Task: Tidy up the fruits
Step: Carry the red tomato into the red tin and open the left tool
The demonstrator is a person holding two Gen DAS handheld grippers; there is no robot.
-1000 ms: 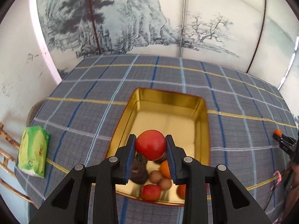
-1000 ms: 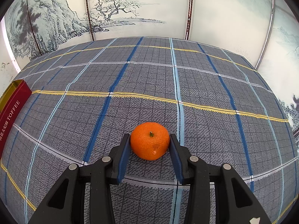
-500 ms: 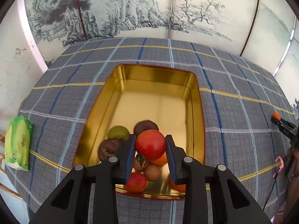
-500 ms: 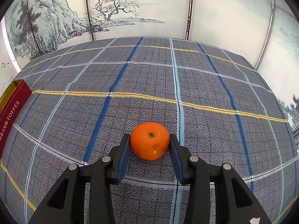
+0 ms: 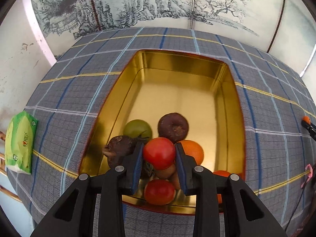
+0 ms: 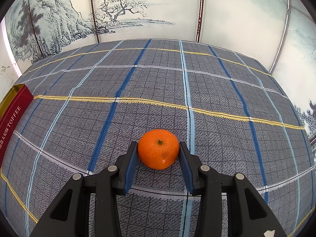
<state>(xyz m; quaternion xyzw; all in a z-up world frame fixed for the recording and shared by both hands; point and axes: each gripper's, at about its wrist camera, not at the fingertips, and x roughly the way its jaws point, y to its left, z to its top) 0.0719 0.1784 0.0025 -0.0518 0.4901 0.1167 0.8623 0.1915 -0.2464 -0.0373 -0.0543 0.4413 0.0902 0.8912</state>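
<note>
My left gripper [image 5: 159,154] is shut on a red tomato [image 5: 159,152] and holds it over the near end of a gold tin tray [image 5: 183,65]. In the tray lie a green fruit [image 5: 137,127], a dark brown fruit [image 5: 173,126], another dark fruit [image 5: 119,148], an orange [image 5: 192,151], a second red tomato [image 5: 159,191] and small brown fruits. My right gripper [image 6: 158,152] is shut on an orange mandarin [image 6: 158,151] resting on the plaid cloth. The right gripper tip with the mandarin also shows in the left wrist view [image 5: 306,120].
A green tissue pack [image 5: 19,142] lies at the cloth's left edge. The tin's red side marked TOFFEE [image 6: 11,122] shows at the left of the right wrist view. Painted screen panels [image 6: 158,9] stand behind the table.
My left gripper has moved forward and down over the tray with the tomato, so more fruit shows. The right gripper and mandarin have not moved.
</note>
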